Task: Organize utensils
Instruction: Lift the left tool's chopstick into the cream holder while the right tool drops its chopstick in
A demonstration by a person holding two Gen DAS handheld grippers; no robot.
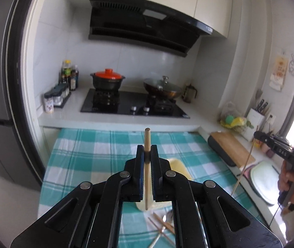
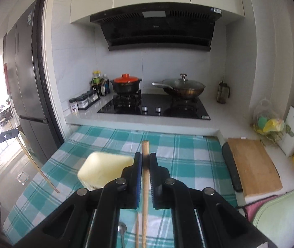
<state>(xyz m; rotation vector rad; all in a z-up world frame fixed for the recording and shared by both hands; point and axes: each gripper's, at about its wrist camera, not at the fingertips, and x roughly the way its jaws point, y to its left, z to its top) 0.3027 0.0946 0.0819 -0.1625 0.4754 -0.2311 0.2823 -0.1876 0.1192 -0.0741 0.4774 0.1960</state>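
Surface [image 2: 188, 150]: checked teal cloth in front of the hob; work area for sorting.
Cream holder [image 2: 105, 169]: landmark, standing mid-cloth; judged the utensils' destination.
Left hand-held gripper [image 1: 147, 155]: raised above the holder, clamped on left chopstick [image 1: 147, 136], held upright, probably for lowering in.
Right hand-held gripper [image 2: 144, 161]: right of the holder, closed on right chopstick [image 2: 145, 186], likewise upright.
Loose utensils [image 1: 163, 225]: spoon and chopsticks lying on the cloth nearer than the holder, below both grippers.
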